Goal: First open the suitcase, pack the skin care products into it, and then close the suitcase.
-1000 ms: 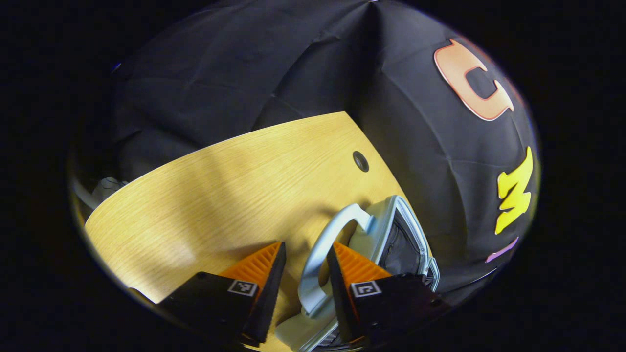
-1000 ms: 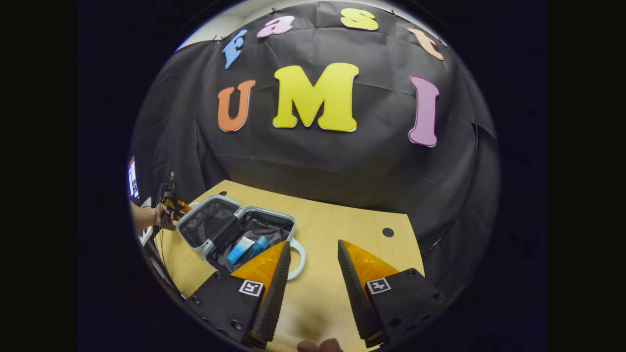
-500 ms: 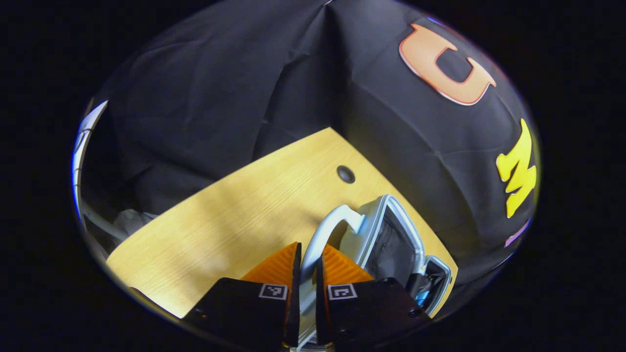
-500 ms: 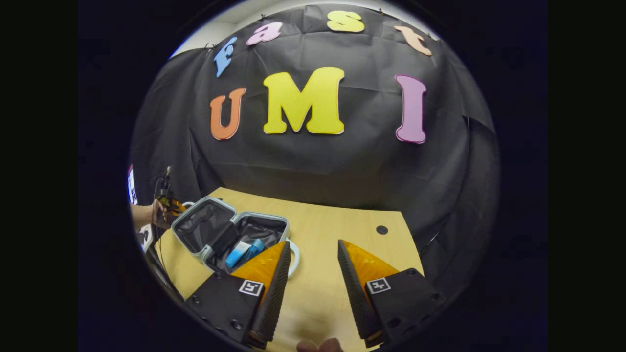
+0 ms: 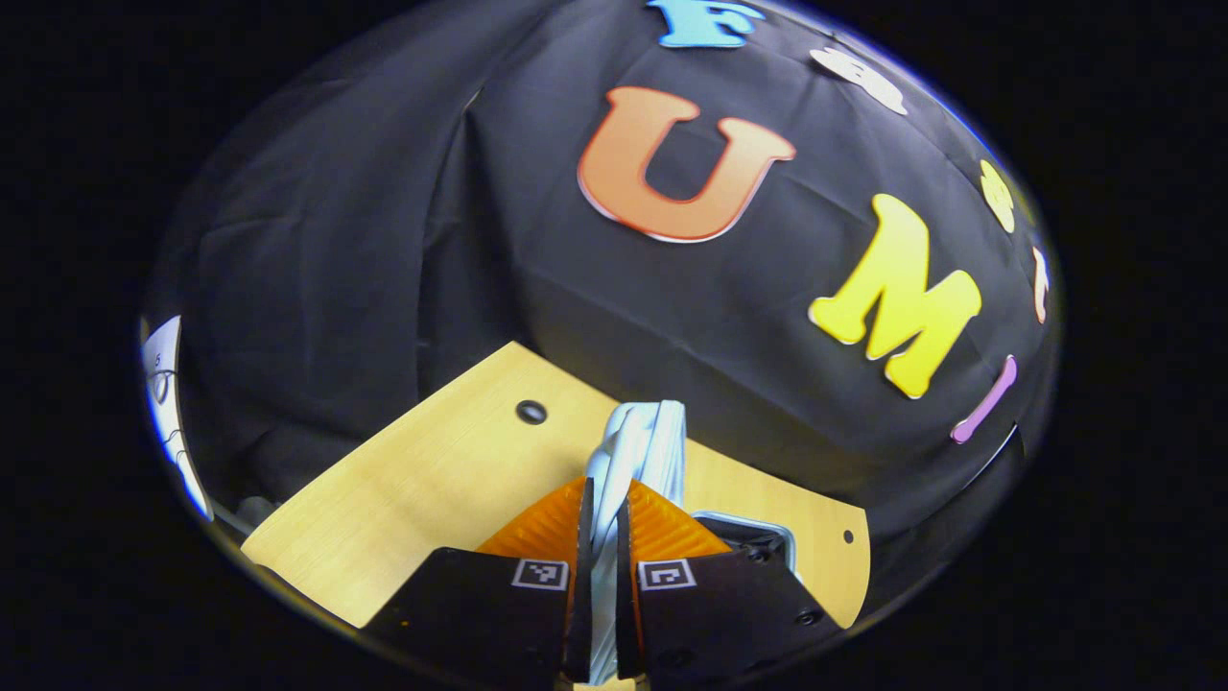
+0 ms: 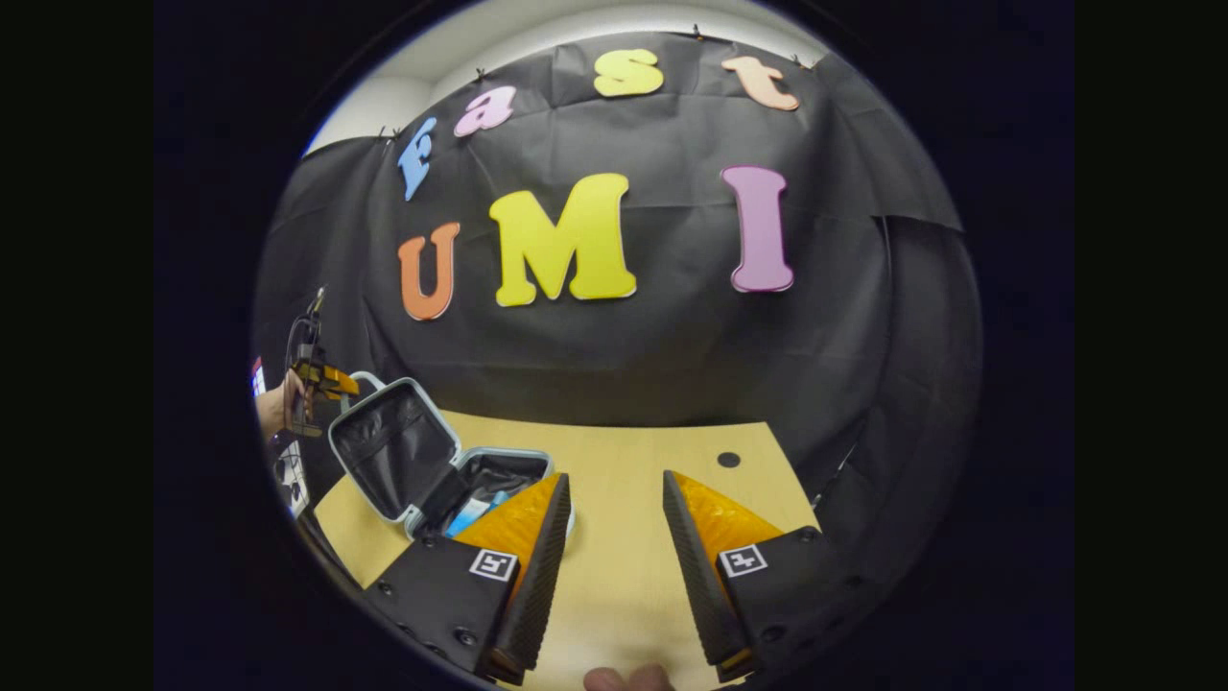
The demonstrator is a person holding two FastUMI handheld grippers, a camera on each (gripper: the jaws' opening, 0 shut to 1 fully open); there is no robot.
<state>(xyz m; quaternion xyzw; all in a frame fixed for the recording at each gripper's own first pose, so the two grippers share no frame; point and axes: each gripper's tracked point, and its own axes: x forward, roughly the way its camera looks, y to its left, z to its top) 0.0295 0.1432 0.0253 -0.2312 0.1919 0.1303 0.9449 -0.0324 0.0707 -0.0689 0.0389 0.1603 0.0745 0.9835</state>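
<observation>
A small pale-blue suitcase [image 6: 398,461] lies on the wooden table [image 6: 624,537], its lid raised to about halfway upright. Blue skin care tubes [image 6: 470,513] rest in the dark lining of the bottom half. In the left gripper view my left gripper [image 5: 602,499] is shut on the lid's pale handle [image 5: 633,446], which rises edge-on between the fingers. In the right gripper view that same left gripper [image 6: 321,379], held by a hand, grips the handle at the lid's top edge. My right gripper [image 6: 614,499] hovers open over the table, right of the suitcase, with nothing between its fingers.
The table has round cable holes [image 6: 728,460] near its far corners [image 5: 531,412]. The black cloth wall stands right behind the table. A fingertip [image 6: 624,679] shows at the bottom of the right gripper view. Bare tabletop lies right of the suitcase.
My left gripper closed on the lid's handle and lifted it, swinging the lid from lying flat to about halfway upright. The right gripper stayed open and barely moved.
</observation>
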